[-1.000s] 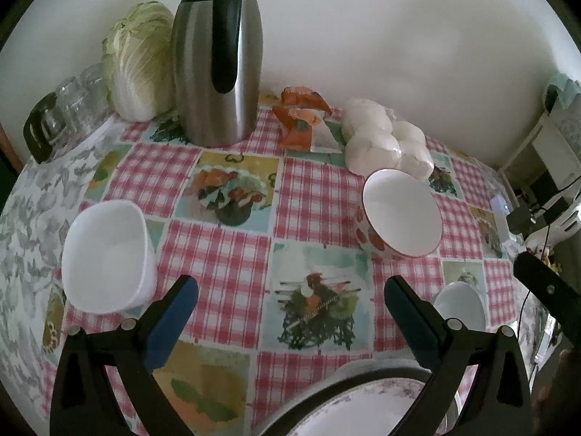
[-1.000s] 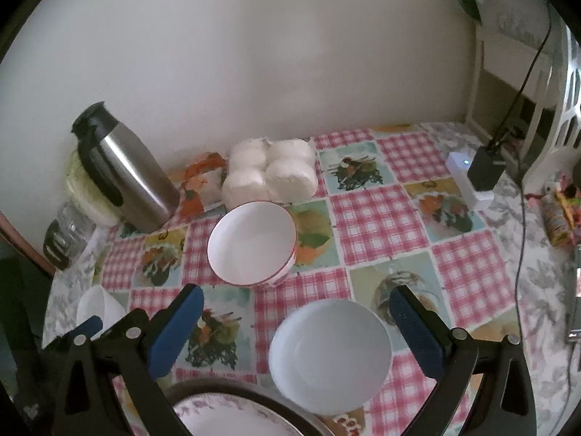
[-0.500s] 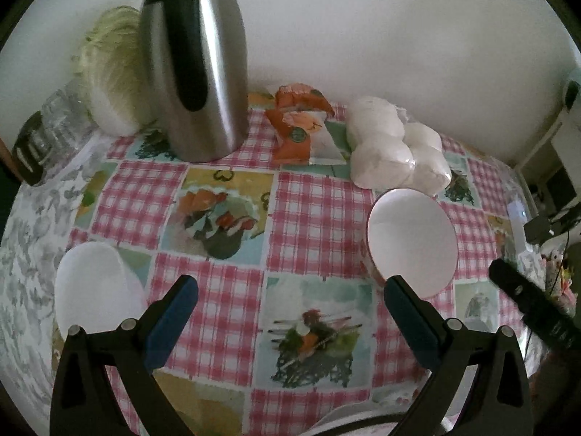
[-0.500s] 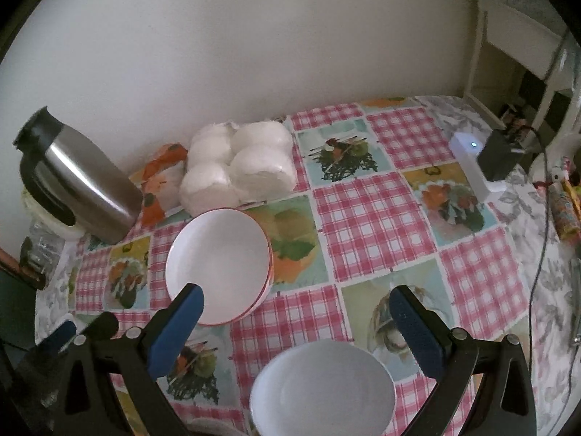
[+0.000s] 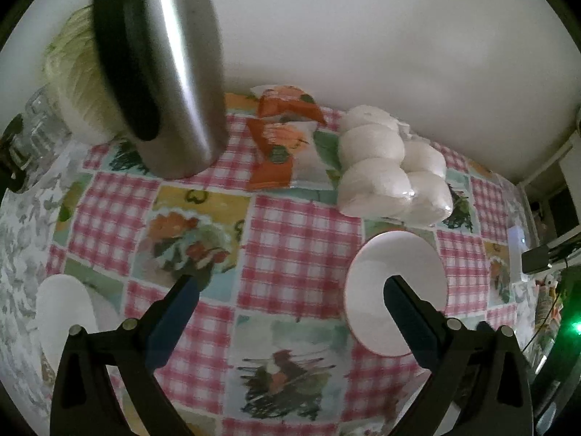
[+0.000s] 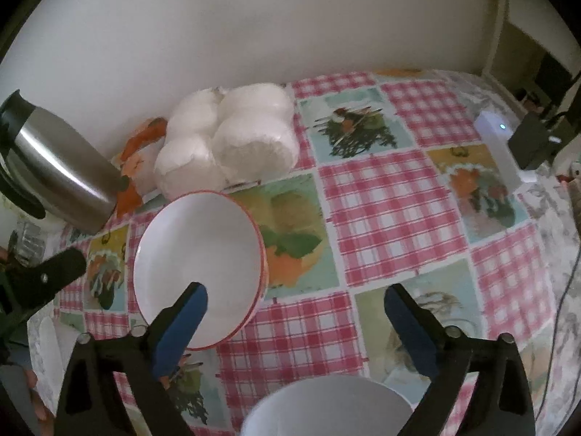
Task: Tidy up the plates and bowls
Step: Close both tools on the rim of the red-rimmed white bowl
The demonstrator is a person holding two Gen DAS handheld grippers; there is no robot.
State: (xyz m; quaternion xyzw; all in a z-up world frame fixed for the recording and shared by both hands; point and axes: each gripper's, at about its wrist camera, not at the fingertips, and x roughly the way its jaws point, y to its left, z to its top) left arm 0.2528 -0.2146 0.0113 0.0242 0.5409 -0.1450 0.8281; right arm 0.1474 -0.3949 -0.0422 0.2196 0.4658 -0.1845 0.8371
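Note:
A white bowl with a red rim (image 6: 198, 265) stands on the checked tablecloth; in the left wrist view it (image 5: 395, 272) sits behind my right fingertip. A plain white bowl (image 6: 326, 408) lies at the bottom edge of the right wrist view. Another white bowl (image 5: 63, 312) stands at the left in the left wrist view. My left gripper (image 5: 288, 305) is open and empty above the cloth. My right gripper (image 6: 296, 314) is open and empty; its left fingertip overlaps the red-rimmed bowl.
A steel thermos jug (image 5: 163, 72), a cabbage (image 5: 76, 83), glasses (image 5: 32, 134), orange snack packets (image 5: 283, 141) and a pack of white rolls (image 5: 392, 170) line the wall. A white device and black adapter (image 6: 508, 145) stand at the right.
Both grippers have moved forward and lower towards the wall. The patterned plate has dropped out of view and the red-rimmed bowl looms larger. The jaws stay open.

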